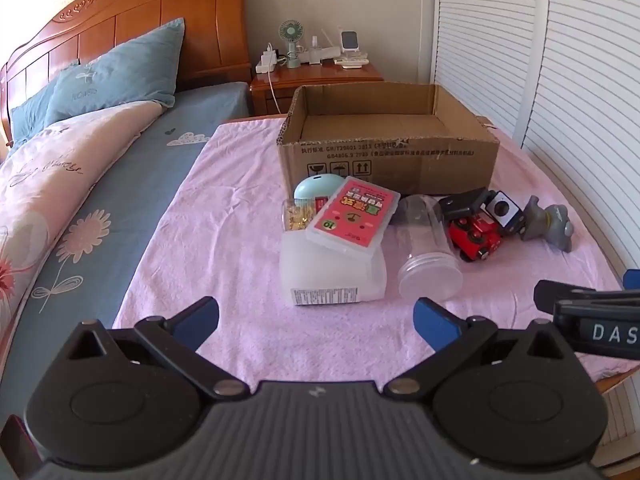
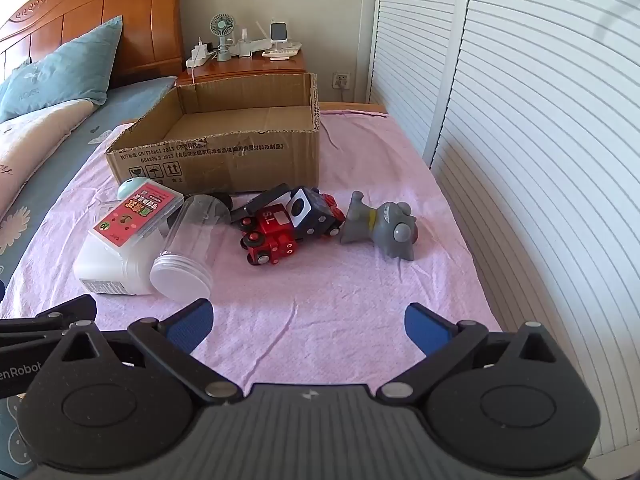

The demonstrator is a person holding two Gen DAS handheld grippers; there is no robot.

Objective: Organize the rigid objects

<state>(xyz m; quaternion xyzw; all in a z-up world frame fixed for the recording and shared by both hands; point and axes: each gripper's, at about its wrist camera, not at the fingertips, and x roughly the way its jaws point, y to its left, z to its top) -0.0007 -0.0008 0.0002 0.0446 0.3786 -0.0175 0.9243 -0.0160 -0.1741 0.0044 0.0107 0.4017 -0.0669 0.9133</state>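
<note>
An open, empty cardboard box (image 1: 388, 160) (image 2: 224, 156) stands at the back of the pink cloth. In front of it lie a white tub (image 1: 332, 276) (image 2: 112, 268) with a red-labelled flat case (image 1: 352, 216) (image 2: 136, 216) on top, a clear jar (image 1: 428, 248) (image 2: 188, 252) on its side, a red toy vehicle (image 1: 476, 236) (image 2: 280, 232), a grey figurine (image 1: 548, 224) (image 2: 384, 228) and a mint dome (image 1: 318, 188). My left gripper (image 1: 316, 322) is open and empty, short of the tub. My right gripper (image 2: 308, 326) is open and empty, short of the toys.
The pink cloth (image 2: 320, 292) covers a table beside the bed (image 1: 100, 200). A nightstand (image 1: 316, 76) with a small fan stands behind. Louvred white doors (image 2: 520, 120) run along the right. The right gripper's body shows in the left wrist view (image 1: 592, 320).
</note>
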